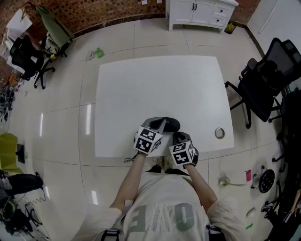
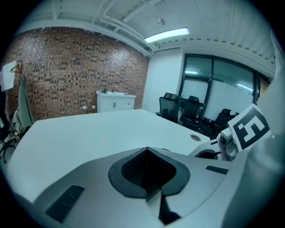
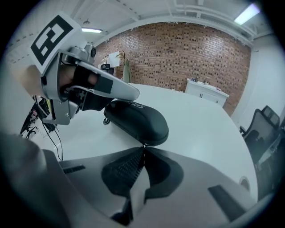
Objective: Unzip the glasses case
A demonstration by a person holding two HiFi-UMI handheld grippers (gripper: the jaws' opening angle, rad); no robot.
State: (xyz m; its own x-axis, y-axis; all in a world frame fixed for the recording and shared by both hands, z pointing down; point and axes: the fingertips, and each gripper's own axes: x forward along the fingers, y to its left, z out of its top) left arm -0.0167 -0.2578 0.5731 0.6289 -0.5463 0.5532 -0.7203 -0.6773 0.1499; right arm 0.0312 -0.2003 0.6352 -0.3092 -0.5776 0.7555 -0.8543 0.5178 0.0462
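Right gripper: jaws pressed together, tips pinched on a thin zip tab at the near end of the glasses case. Pads are ribbed dark rubber in grey plastic shells.

Left gripper: jaws together, nothing between them. In the right gripper view its grey jaw lies along the top of the case at the far end and looks to be touching it. A hand holds it from behind.

The case is a black, smooth, rounded oblong shell, flat on the table. Pale lettering runs along its top, too cut off to read. A small ring hangs at its far end. Its long axis runs roughly left-right, parallel to the table's near edge, with one end pointing at the right gripper's tips. It sits close to that near edge, about mid-width, with both grippers right over it.

The table is white and matte with rounded corners. All of it beyond the case is bare, open on both sides. The one fixture is a metal grommet near the right front corner, well apart from the case.

The floor is glossy pale tile. A black mesh office chair stands just off the table's right edge. A white cabinet stands against the brick wall, well beyond the far edge.
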